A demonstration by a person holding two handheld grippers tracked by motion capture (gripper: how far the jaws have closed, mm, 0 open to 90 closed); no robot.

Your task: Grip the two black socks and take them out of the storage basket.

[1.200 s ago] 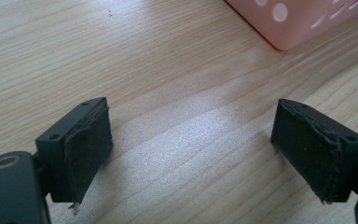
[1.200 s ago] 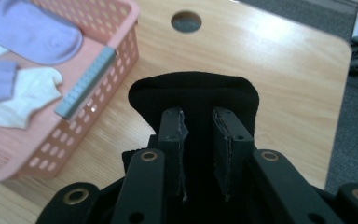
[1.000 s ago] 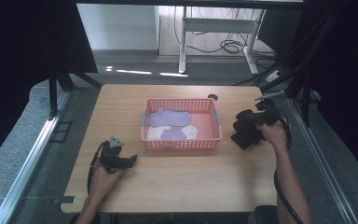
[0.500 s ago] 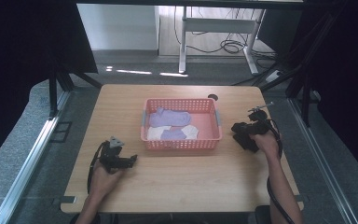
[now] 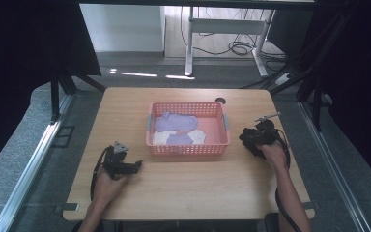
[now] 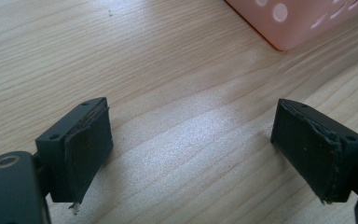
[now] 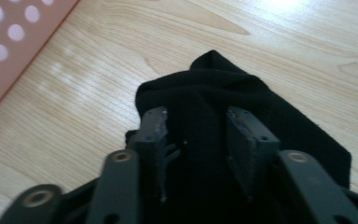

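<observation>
1. The wooden surface (image 5: 193, 193) fills the frame's middle, with bare room along its lower part for moving.
2. A pink basket (image 5: 188, 149) sits centre, holding purple and white socks (image 5: 176, 123), likely for sorting.
3. Right of the basket, near the surface's right edge, lies a black cloth (image 7: 205, 88).
4. The right hand-held gripper (image 7: 196, 135) has just been opening, its jaws loosely straddling the cloth.
5. The left hand-held gripper (image 6: 191, 144) rests lower left, jaws wide, nothing between them.

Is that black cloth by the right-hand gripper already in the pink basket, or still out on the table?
Out. The black cloth lies bunched on the wooden table, beside the pink basket, between the right gripper's just-opening jaws.
</observation>
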